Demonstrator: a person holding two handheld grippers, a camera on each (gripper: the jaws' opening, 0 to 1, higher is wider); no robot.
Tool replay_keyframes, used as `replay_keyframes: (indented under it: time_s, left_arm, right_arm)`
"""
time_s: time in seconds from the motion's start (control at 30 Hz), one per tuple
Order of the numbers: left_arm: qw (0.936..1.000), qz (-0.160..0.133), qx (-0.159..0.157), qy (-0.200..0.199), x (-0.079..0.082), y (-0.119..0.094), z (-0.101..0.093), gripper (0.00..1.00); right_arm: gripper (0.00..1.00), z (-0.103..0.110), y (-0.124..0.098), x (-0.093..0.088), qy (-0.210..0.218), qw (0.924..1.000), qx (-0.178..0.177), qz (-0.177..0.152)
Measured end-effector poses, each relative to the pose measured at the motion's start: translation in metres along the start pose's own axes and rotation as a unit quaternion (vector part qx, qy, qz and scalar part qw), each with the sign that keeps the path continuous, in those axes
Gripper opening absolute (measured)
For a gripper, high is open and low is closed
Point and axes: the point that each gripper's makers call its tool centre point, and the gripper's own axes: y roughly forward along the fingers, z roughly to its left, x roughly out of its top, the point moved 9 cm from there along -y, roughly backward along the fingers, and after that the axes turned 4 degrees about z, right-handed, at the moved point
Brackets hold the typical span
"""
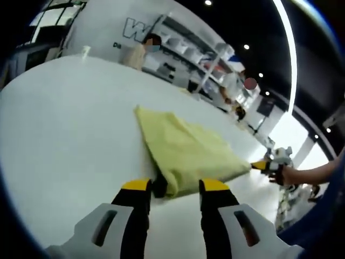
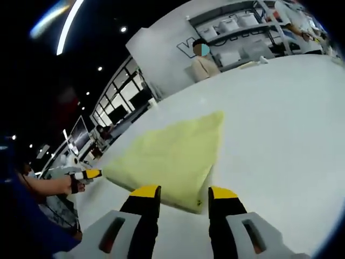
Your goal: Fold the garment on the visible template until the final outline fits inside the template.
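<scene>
A pale yellow garment [image 1: 186,148] lies folded flat on the white table [image 1: 70,124]. In the left gripper view my left gripper [image 1: 175,186] stands open at the cloth's near corner, whose rolled edge lies between the yellow-tipped jaws. The right gripper [image 1: 265,165], held by a hand, touches the cloth's far right corner. In the right gripper view the garment [image 2: 172,154] shows as a triangle-like shape. My right gripper [image 2: 184,192] is open, with the cloth's near edge between its jaws. The left gripper [image 2: 86,174] sits at the cloth's left corner.
The white table [image 2: 285,118] stretches wide around the cloth. Behind its far edge stand a person [image 1: 141,51] and shelves with white boxes [image 1: 202,59]. A small white cup [image 1: 85,50] sits near the far edge.
</scene>
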Motion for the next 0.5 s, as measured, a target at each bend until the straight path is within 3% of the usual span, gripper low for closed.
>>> replay_keyframes:
  time_s: [0.5]
  left_arm:
    - [0.9997,0.000,-0.023,0.001,0.004,0.012,-0.010,0.31]
  right_arm:
    - [0.30,0.005,0.001,0.003,0.013,0.9995,0.029,-0.005]
